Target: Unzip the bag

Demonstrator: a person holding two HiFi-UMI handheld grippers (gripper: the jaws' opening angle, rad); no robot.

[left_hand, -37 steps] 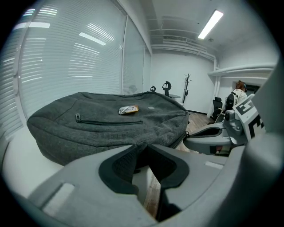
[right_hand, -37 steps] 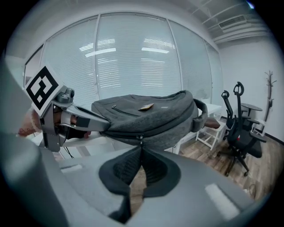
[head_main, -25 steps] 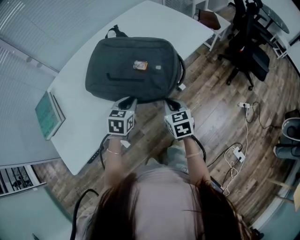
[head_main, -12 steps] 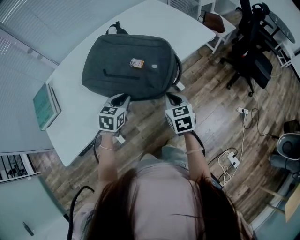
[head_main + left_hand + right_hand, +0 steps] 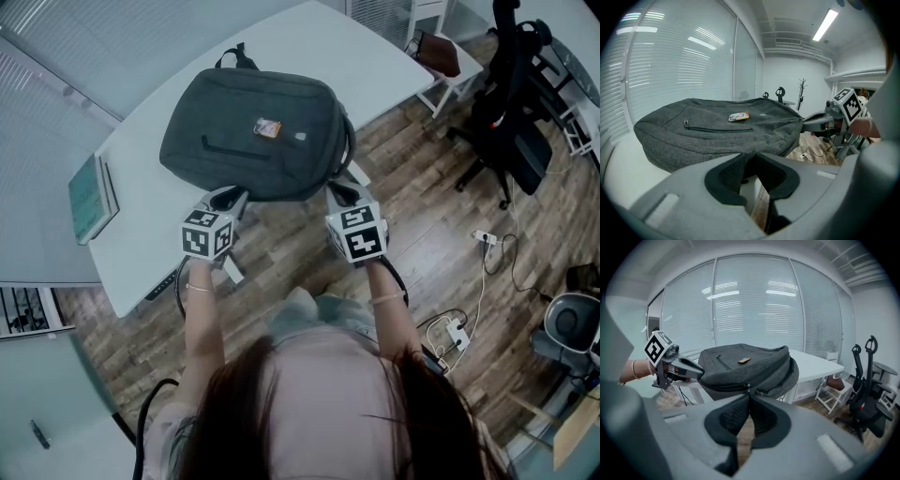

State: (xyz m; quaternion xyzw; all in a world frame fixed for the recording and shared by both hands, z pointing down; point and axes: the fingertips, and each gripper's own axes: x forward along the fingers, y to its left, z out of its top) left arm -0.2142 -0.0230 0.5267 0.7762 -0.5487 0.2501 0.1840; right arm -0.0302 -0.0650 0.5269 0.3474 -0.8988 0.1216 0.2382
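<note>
Indoors, on a white table (image 5: pixel 309 47) over wood floor (image 5: pixel 422 187), left tool (image 5: pixel 228 199) clamps the bag (image 5: pixel 253 141), right tool (image 5: pixel 339 192) its zipper pull (image 5: pixel 749 388).

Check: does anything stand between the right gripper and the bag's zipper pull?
Nothing visible does. The right gripper is closed on the zipper pull at the near edge of the bag. The left gripper appears to pinch that same edge further along, clear of the pull.

bag (image 5: pixel 253 131): 1 | table (image 5: pixel 309 47): 1 | book (image 5: pixel 91 199): 1 | tongs: 2, left tongs (image 5: pixel 228 199), right tongs (image 5: pixel 339 191)
</note>
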